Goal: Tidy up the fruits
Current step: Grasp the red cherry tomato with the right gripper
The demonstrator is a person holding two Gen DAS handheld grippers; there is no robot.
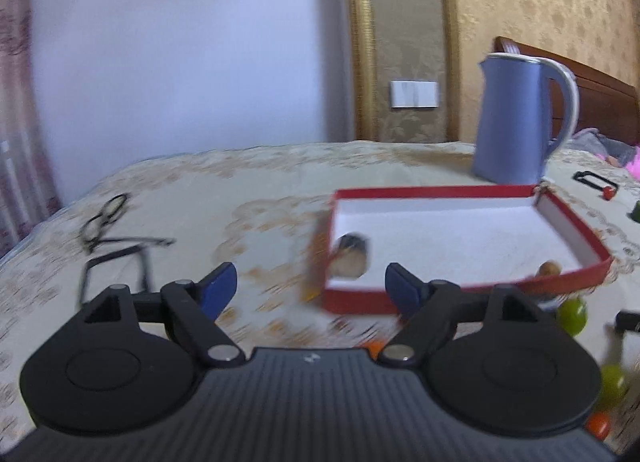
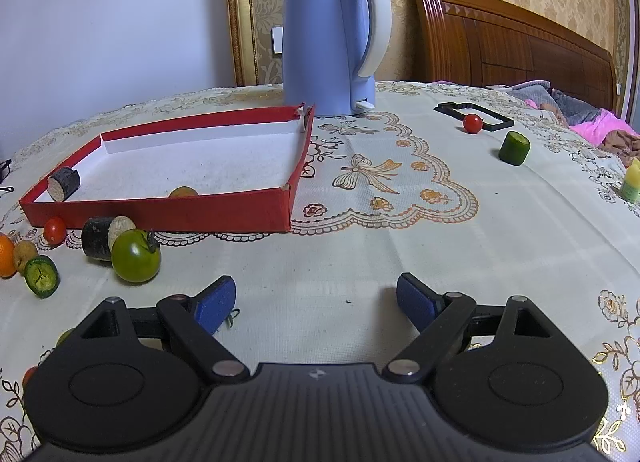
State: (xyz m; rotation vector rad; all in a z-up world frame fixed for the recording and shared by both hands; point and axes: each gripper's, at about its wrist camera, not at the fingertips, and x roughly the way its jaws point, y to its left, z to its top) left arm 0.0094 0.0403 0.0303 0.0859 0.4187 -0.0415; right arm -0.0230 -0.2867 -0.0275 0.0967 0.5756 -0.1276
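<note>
A red tray [image 2: 168,214] with a white floor holds a dark sugarcane piece [image 2: 64,183] and a small brown fruit [image 2: 183,192]. In front of it lie a green tomato [image 2: 136,256], a second sugarcane piece [image 2: 102,238], a red cherry tomato [image 2: 54,230], an orange [image 2: 5,256] and a green slice [image 2: 41,276]. Another cherry tomato [image 2: 472,123] and a cucumber piece [image 2: 514,147] lie far right. My right gripper [image 2: 316,304] is open and empty over bare cloth. My left gripper [image 1: 310,290] is open and empty, before the tray [image 1: 360,298]; that view is blurred.
A blue kettle [image 2: 332,42] stands behind the tray. A black frame [image 2: 474,112] lies at the right, and a yellow-green piece [image 2: 631,182] sits at the right edge. Glasses [image 1: 106,218] and a black frame [image 1: 116,274] lie left of the tray. A headboard [image 2: 512,42] is behind.
</note>
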